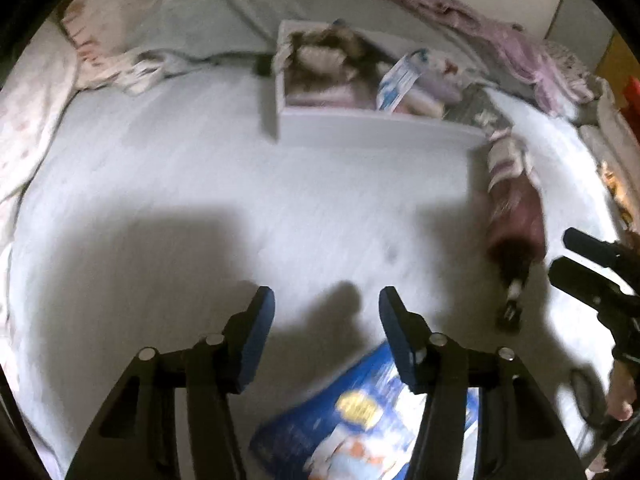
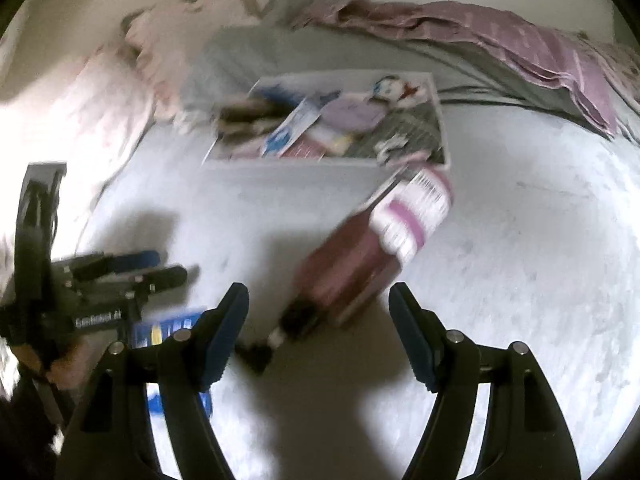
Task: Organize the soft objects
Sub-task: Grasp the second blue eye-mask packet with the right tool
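A white box (image 1: 360,128) (image 2: 312,164) sits on the white bed sheet and holds several soft toys, dolls and packets. A doll in a maroon and striped dress (image 1: 514,208) (image 2: 360,256) lies on the sheet beside the box's near right corner. A blue packet (image 1: 360,412) (image 2: 168,328) lies on the sheet under my left gripper. My left gripper (image 1: 326,320) is open and empty above the packet; it also shows in the right wrist view (image 2: 148,266). My right gripper (image 2: 318,320) is open and empty, just short of the doll's feet; it shows in the left wrist view (image 1: 580,256).
A grey blanket (image 1: 224,16) and a purple cloth (image 2: 500,36) are bunched at the far side of the bed. A floral pink pillow (image 1: 36,120) lies at the left. The white sheet (image 1: 200,168) spreads between box and grippers.
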### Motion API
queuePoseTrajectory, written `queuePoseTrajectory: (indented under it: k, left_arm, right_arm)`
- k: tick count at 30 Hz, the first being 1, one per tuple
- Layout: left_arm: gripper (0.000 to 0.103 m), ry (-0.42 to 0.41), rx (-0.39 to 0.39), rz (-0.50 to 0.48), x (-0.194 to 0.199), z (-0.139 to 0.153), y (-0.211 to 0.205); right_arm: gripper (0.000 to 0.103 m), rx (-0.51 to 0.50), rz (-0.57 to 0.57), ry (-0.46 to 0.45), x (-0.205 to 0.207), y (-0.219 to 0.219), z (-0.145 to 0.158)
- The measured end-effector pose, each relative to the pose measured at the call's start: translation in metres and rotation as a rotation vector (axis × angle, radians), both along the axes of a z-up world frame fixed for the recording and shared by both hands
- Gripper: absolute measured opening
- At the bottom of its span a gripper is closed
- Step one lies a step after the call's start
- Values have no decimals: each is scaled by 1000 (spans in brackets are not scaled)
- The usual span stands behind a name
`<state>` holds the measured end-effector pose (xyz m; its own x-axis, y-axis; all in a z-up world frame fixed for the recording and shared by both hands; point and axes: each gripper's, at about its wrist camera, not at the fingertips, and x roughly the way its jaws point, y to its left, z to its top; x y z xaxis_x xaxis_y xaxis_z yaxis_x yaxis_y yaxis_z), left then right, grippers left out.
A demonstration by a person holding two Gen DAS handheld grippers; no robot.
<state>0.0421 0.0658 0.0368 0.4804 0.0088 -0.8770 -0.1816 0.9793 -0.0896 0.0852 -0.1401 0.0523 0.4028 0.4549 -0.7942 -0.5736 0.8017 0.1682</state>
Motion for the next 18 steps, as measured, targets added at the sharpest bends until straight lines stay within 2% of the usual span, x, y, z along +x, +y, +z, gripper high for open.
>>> queuePoseTrajectory:
  k: [6,11,13,15,18]
  left_arm:
    - [52,39,28,30,-25,-11,0]
    - [52,38,27,41,-37,-8,5]
    - [52,45,33,50,-39,-10,9]
    - [46,50,28,65,-45,-11,14]
    - [45,68,24,85,-55,-9,20]
  right_arm:
    - [73,-63,119,72,-25,16,-20]
    - [73,-62,176,142,-34,32,-38]
    - [73,-68,191,132,-39,40,-41]
    - [73,-69,210,109,-41,48,-41]
    - [74,-53,236,128,-42,59,-42]
